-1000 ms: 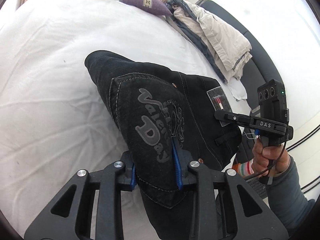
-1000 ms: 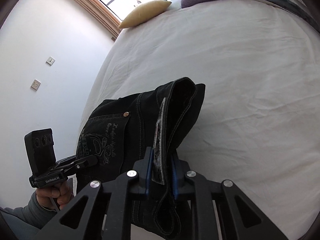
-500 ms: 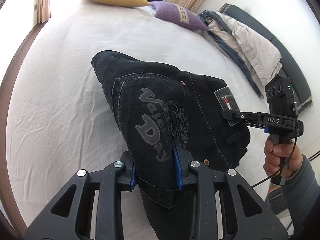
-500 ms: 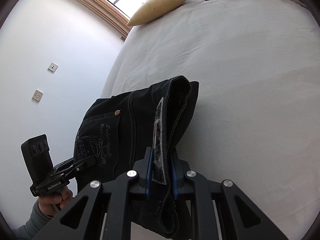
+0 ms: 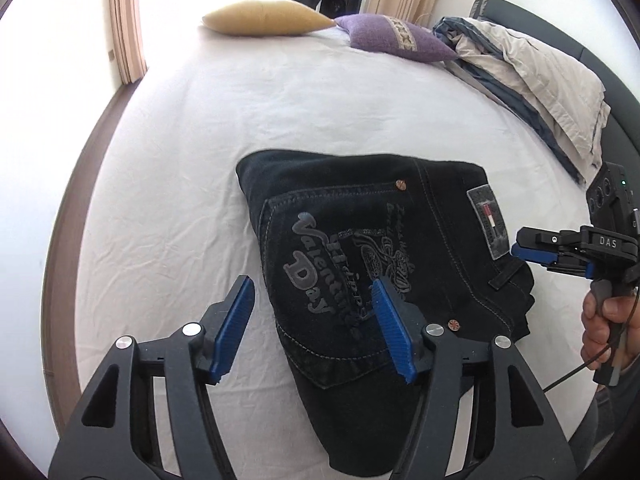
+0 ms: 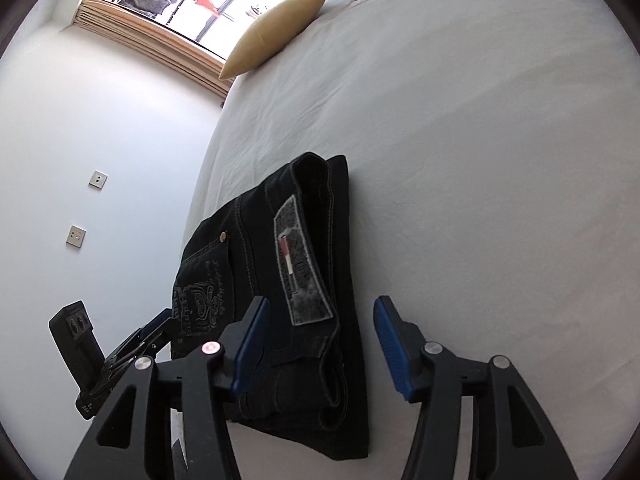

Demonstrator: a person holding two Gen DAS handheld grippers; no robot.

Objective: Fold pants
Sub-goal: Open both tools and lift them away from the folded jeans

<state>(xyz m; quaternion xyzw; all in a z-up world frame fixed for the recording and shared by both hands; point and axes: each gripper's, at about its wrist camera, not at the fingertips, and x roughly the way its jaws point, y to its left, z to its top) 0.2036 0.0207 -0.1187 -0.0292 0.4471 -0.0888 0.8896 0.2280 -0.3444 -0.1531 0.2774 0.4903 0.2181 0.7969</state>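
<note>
Black jeans (image 5: 360,256), folded into a compact stack, lie flat on the white bed sheet (image 5: 180,160), back pocket print and waist patch facing up. My left gripper (image 5: 312,282) hovers at their near left edge. Its jaws are opening: one blue pad is over the sheet, the other over the denim, and neither presses. In the right wrist view the jeans (image 6: 320,208) have their waistband end between the pads of my right gripper (image 6: 320,302), whose jaws are also opening, clear of the cloth. Each gripper shows in the other's view: right gripper (image 5: 520,246), left gripper (image 6: 164,316).
A yellow pillow (image 5: 268,20) and a purple pillow (image 5: 400,36) lie at the far end of the bed. A heap of beige and grey clothes (image 5: 540,80) sits at the right edge by a dark headboard (image 5: 580,46). The bed's brown edge (image 5: 60,280) runs along the left; a wall with sockets (image 6: 76,236) lies beyond.
Both grippers were shut on the jeans and holding them up; now both have opened and let go, and the jeans lie flat on the sheet.
</note>
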